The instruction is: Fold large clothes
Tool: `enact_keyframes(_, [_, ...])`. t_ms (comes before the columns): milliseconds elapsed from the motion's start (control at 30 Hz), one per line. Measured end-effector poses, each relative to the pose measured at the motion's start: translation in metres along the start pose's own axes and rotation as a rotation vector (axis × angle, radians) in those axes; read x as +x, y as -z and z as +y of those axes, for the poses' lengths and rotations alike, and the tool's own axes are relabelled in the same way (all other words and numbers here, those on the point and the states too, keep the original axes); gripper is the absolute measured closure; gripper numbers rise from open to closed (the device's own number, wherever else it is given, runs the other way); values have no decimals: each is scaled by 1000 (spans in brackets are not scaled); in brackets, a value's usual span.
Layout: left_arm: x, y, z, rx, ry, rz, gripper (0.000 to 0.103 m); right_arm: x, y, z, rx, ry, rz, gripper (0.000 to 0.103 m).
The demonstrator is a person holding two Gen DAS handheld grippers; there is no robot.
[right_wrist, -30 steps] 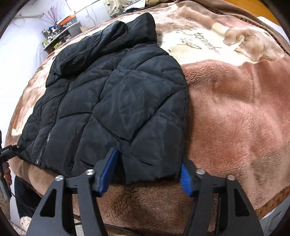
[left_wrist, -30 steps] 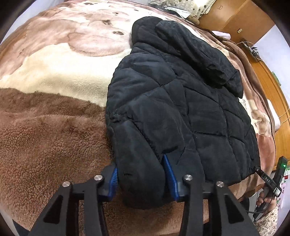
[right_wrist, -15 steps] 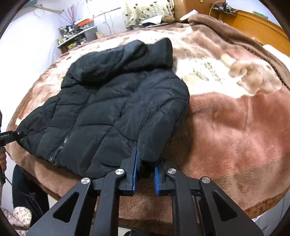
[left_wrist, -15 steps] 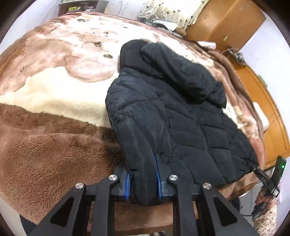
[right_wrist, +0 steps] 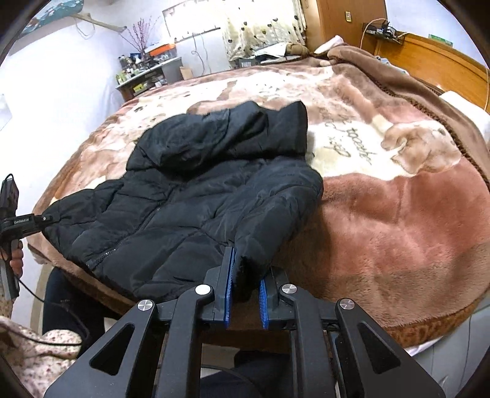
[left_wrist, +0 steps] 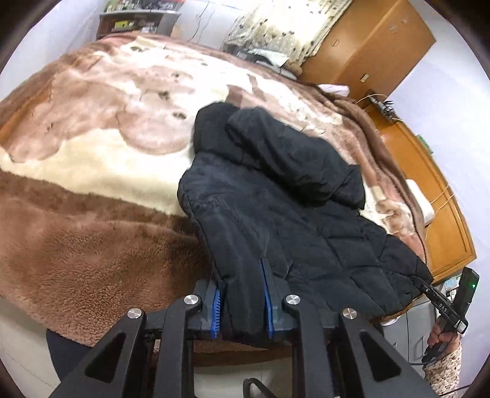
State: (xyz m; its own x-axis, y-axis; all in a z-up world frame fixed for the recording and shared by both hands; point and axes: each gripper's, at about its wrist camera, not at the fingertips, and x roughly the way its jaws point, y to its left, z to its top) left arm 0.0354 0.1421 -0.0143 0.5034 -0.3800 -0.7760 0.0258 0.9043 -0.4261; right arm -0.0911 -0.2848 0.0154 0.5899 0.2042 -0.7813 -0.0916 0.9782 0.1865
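A black quilted hooded jacket (left_wrist: 284, 196) lies front up on the plush brown and cream blanket (left_wrist: 92, 232), hood away from me. It also shows in the right wrist view (right_wrist: 190, 196). My left gripper (left_wrist: 242, 303) is shut on the cuff of one sleeve at the bed's near edge. My right gripper (right_wrist: 245, 294) is shut on the cuff of the other sleeve (right_wrist: 263, 242). Both cuffs are lifted a little off the blanket. The other gripper shows at the far hem in each view.
The bed's near edge drops off just below both grippers. A wooden headboard (right_wrist: 441, 64) and wardrobe (left_wrist: 367, 46) stand on the right. A cluttered shelf (right_wrist: 147, 70) and a patterned pillow (right_wrist: 260, 27) lie beyond the bed.
Both grippers closed on the sleeve cuffs, then rose and pulled back toward me, lifting the cuffs from the blanket.
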Motion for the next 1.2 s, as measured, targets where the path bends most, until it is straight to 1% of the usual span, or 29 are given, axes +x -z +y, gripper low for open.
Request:
enact_keyframes(67, [-6,0,-2,-7,13,3,82,-7,-4,0,-12,-2,-13,89])
enact_keyframes(200, [-7,-13,-7,-14,31,7,82,-8,-17,-9,31,-37,-27,89])
enact_keyframes(333, [-8,-45,-15,-14,38,-37,82,-8,-43,-3,8,-19,-62,89])
enact_keyframes(433, [-6,-70,-22,-5,22,-76,82,-7,-67,2,-16,0,-93,89])
enact_keyframes(500, [-1,-87,-24,-6,30,-87,82,-3,-85,3,-29,1,-106,89])
enact_keyframes(533, [3,-99,-24,-14,14,-94,82,0,-92,2,-29,0,-106,89])
enact_keyframes(633, [14,-126,-26,-16,-2,-115,82,11,-117,4,-47,28,-112,90])
enact_keyframes(733, [23,-150,-30,-10,-4,-123,82,24,-144,5,-51,49,-114,90])
enact_keyframes(967, [59,-206,-30,-24,-46,-115,82,58,-194,3,-44,100,-98,90])
enact_keyframes(1133, [95,-240,-27,-39,-80,-84,81,91,-229,-6,-7,115,-67,90])
enact_keyframes(1200, [107,-251,-21,-76,-73,-79,80,108,-241,-12,5,116,-48,90])
